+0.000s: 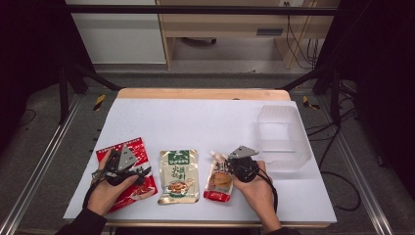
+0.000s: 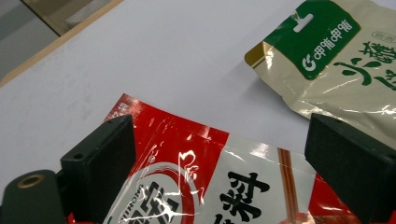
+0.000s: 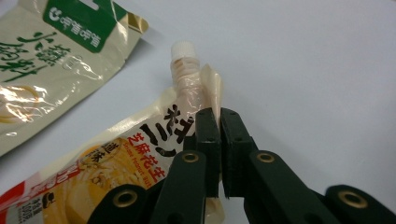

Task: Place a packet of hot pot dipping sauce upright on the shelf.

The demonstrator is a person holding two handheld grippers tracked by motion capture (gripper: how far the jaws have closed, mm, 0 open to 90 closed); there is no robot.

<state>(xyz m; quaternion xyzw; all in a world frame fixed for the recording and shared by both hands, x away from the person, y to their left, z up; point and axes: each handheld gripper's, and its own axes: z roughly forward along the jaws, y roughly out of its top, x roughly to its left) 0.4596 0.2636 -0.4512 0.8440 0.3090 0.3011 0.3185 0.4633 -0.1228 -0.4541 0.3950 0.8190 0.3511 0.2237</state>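
Observation:
A red seasoning packet [image 1: 139, 148] [image 2: 196, 163] lies flat at the table's front left. My left gripper [image 1: 139, 172] [image 2: 219, 130] hovers over its upper part, open, one jaw at each side of the packet without touching it. A cream packet with a green header [image 1: 178, 176] [image 2: 336, 60] [image 3: 56, 60] lies in the middle. To its right is a spouted sauce pouch [image 1: 219, 182] [image 3: 121, 158] with a white cap. My right gripper [image 1: 234, 164] [image 3: 219, 114] is shut on the pouch's thin upper side edge, just beside the spout.
A clear plastic box [image 1: 293, 152] stands at the right of the white table sheet [image 1: 205, 122], close behind my right hand. The table's wooden far edge [image 1: 200, 93] runs along the back. Metal frame rails flank both sides.

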